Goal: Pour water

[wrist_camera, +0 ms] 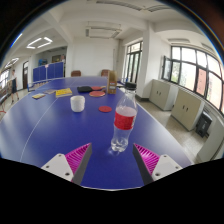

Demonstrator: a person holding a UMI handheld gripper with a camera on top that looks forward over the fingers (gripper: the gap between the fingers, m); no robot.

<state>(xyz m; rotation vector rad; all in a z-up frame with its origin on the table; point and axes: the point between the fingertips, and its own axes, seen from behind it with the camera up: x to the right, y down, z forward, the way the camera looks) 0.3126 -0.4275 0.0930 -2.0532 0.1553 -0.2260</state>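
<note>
On the blue surface point(40, 125), a clear plastic bottle with red label point(124, 122) stands just ahead of the open fingers point(113, 158); white cup point(77, 103) far left. Centre, then grip the label squarely.

A long blue table point(40, 125) fills a bright office — windows point(190, 72) along one wall, ceiling lights point(40, 42) overhead.

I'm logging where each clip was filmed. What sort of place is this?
Probably a meeting room or classroom: a long blue table, windows along one wall, ceiling lights. A water bottle stands on the table just ahead of the open gripper, a white cup beyond.
</note>
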